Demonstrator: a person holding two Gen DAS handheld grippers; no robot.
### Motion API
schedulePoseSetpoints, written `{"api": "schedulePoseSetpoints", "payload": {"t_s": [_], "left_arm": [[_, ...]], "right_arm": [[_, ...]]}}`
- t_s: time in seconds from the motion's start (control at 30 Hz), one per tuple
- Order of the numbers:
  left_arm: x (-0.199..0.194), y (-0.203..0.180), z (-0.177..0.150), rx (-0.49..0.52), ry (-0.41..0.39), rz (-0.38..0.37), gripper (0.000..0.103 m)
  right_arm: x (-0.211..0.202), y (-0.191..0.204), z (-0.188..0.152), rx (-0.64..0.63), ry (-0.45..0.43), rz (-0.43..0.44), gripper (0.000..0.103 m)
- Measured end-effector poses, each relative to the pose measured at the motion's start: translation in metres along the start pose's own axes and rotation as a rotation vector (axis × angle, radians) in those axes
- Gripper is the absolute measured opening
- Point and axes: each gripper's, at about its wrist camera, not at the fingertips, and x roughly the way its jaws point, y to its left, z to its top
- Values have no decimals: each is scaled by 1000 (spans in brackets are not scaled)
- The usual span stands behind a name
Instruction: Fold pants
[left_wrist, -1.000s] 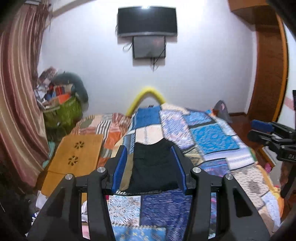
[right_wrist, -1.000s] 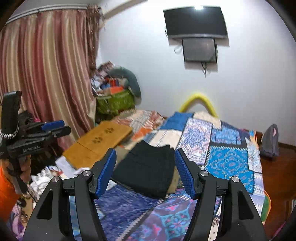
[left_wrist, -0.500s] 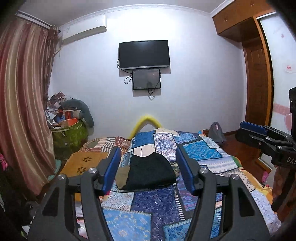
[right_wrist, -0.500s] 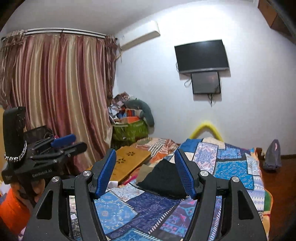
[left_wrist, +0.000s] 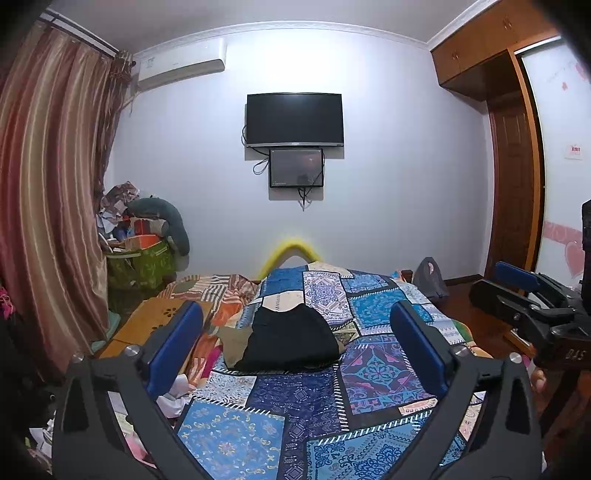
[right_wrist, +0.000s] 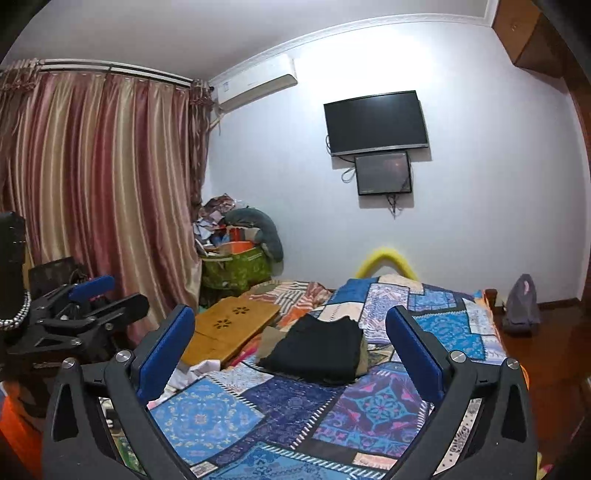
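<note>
Folded black pants lie on a blue patchwork bedspread, on top of a folded tan garment. My left gripper is open and empty, held well back from the pants. My right gripper is open and empty too, also back from the pants. The right gripper also shows at the right edge of the left wrist view. The left gripper shows at the left edge of the right wrist view.
A wooden lap table lies left of the bed. A green bag with clutter stands by the striped curtain. A TV hangs on the far wall. A grey bag sits on the floor at right.
Both grippers have pulled back and tilted up from the folded pants, so the pants look smaller and more of the wall and ceiling shows. Both stay open and empty.
</note>
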Motion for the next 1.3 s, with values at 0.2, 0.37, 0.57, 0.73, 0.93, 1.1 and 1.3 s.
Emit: {"api": "schedulePoseSetpoints", "payload": {"t_s": [0.2, 0.37, 0.57, 0.73, 0.93, 1.1, 1.3], "left_arm": [[5, 2, -3, -3, 3, 5, 103], [13, 3, -5, -10, 21, 0, 103], [17, 5, -7, -22, 30, -5, 103], [19, 5, -5, -21, 32, -10, 103], [19, 7, -7, -21, 32, -21, 103], [21, 7, -11, -26, 42, -28, 103], [19, 10, -11, -28, 40, -35, 103]], "right_arm": [[-5, -1, -3, 5, 4, -4, 103], [-6, 0, -8, 2, 17, -9, 103], [-6, 2, -7, -5, 20, -15, 103], [-7, 4, -6, -9, 26, -18, 103], [-8, 6, -4, -5, 27, -13, 103], [-8, 8, -3, -12, 34, -16, 103], [-8, 11, -2, -18, 32, -17, 103]]}}
